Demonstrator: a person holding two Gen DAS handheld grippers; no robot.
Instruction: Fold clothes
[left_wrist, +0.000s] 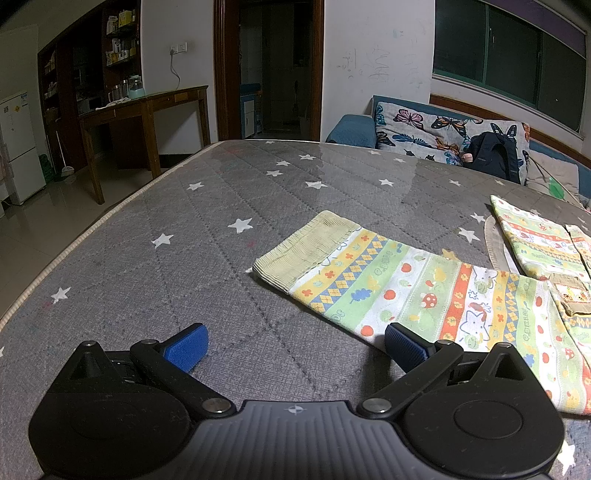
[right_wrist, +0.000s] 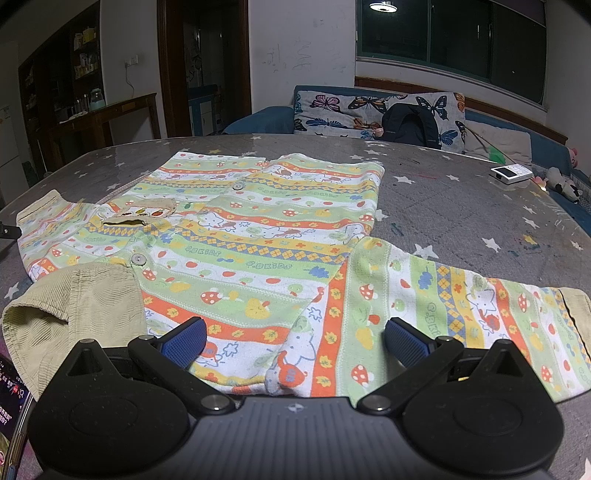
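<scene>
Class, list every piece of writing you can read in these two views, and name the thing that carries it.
"Q.BKIDS": printed along the green stripes of the striped cotton child's top, clearest in the right wrist view.
Phone screen at the left edge: characters too blurred to read.
White fridge stickers: too small to read.

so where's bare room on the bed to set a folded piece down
Bare mattress stretches from the shirt's left sleeve to the bed's left edge. A second patch lies right of the shirt, short of the white device. The middle is crowded by the spread shirt.
</scene>
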